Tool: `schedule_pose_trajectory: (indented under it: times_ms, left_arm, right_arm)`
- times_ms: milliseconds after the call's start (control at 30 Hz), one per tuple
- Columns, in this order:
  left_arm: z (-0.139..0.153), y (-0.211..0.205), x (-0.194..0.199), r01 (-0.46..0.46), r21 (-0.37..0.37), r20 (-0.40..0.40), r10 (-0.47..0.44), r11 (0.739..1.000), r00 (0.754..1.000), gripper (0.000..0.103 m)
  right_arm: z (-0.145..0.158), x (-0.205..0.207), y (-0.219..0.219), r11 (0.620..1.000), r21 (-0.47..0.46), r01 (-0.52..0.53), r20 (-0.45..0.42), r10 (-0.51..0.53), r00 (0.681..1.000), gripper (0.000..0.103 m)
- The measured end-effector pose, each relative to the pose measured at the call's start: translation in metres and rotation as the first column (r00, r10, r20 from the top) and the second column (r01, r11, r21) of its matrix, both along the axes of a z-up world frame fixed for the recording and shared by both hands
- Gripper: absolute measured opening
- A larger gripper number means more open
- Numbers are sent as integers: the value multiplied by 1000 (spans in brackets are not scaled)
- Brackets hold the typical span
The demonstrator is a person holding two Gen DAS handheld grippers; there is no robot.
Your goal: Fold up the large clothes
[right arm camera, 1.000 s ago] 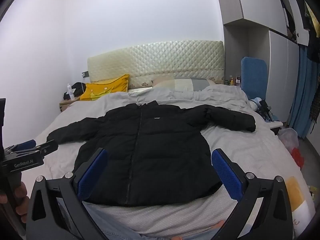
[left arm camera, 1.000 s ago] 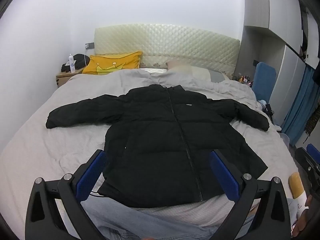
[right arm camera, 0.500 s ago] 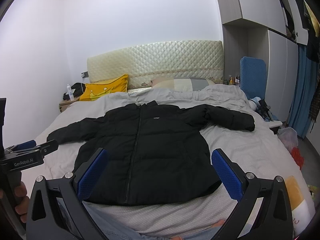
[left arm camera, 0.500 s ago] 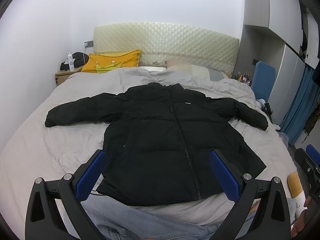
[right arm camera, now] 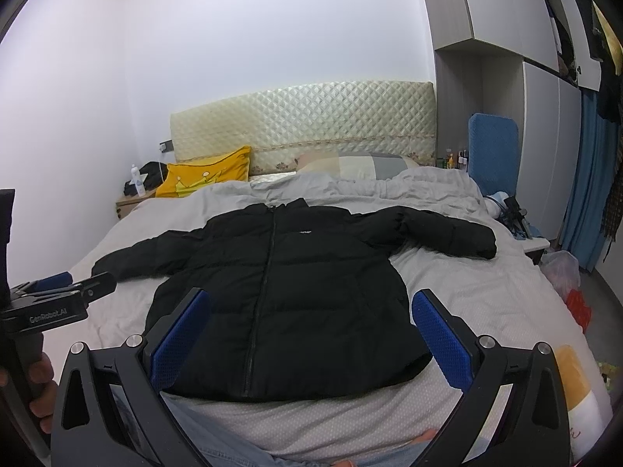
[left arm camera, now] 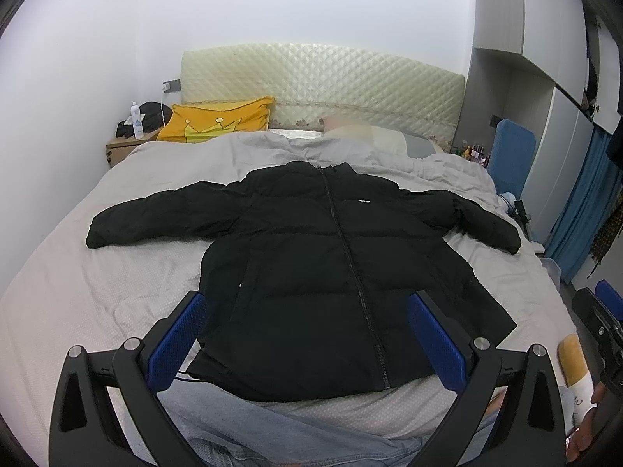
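Left hand-held gripper [left arm camera: 307, 330] hangs low over the foot of the bed, blue-padded fingers [left arm camera: 177, 340] spread wide apart and gripping nothing; right hand-held gripper [right arm camera: 311, 330] sits the same way, blue pads splayed and empty; each frames the hem of the black quilted puffer jacket [left arm camera: 331, 264] without touching it. Hidden bits: the person's hand [right arm camera: 39, 387] on the left handle shows only as a few fingers at the frame edge; the jacket's near hem dips behind a strip of pale blue denim [left arm camera: 272, 436], cut off at the bottom, and I cannot tell what garment that is. The jacket lies face up in the middle of the grey-sheeted bed [left arm camera: 78, 280], zipped to the collar, both sleeves stretched out sideways, a small white logo on the chest, collar toward the cream quilted headboard [left arm camera: 331, 74]; the far cuff reaches the bed's right edge. Both grippers point level and forward, side by side, the left one visible at the left rim of the right view.
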State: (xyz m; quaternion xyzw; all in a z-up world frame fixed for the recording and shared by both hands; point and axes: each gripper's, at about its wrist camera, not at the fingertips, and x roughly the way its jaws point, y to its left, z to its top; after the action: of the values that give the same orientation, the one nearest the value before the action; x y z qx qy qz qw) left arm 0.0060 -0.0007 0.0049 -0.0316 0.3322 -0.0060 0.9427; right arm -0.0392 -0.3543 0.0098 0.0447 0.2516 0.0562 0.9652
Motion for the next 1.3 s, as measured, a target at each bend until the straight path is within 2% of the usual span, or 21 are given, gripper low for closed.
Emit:
schedule_pose_trajectory:
  times_ms: [833,1300]
  left_arm:
    - [-3,1,1,-9,-1,-20,9,1000,1000,103]
    - [-4,-2,13,4,5,-20,-3,1000,1000,103]
  right_arm:
    - [1,-1,1,1000,-4,-9,-7,9,1000,103]
    - [-3,13,1,1000,-8,-8,-22,8,1000,103]
